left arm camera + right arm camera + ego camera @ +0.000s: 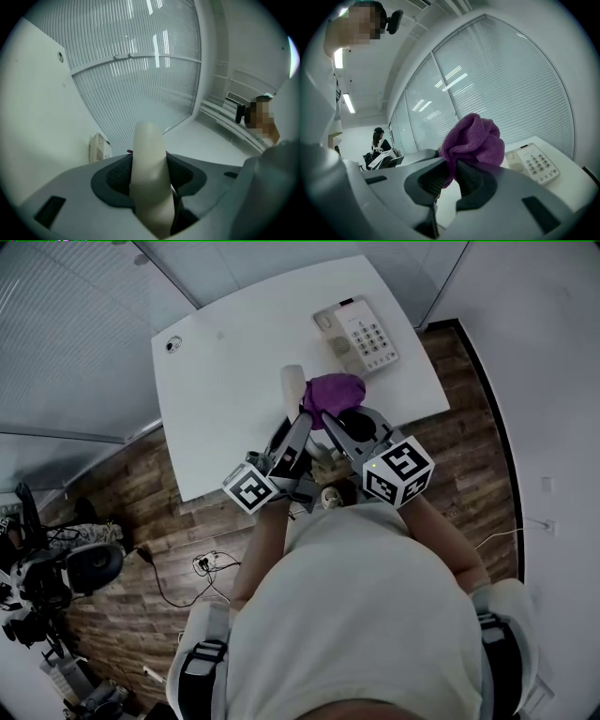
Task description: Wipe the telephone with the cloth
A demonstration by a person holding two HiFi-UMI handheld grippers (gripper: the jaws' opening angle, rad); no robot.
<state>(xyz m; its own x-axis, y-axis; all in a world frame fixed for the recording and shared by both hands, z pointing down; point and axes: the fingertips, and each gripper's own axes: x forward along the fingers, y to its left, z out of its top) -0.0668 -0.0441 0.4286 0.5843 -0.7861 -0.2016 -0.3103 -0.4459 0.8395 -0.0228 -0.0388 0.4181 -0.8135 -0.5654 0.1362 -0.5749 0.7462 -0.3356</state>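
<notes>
The cream telephone base (358, 336) with its keypad sits at the far right of the white table (225, 381). Its handset (292, 385) is lifted off the base, and my left gripper (298, 423) is shut on it, holding it upright. In the left gripper view the handset (149, 178) fills the gap between the jaws of the left gripper (149, 171). My right gripper (339, 418) is shut on a bunched purple cloth (333, 390), which is right beside the handset. The right gripper view shows the cloth (474, 140) standing up out of the right gripper (449, 176), with the base (534, 163) beyond.
A round cable grommet (172, 344) is set in the table's far left corner. Glass walls with blinds surround the table. Cables (202, 563) and dark equipment (56, 568) lie on the wooden floor at the left. A person (379, 140) sits far off in the background.
</notes>
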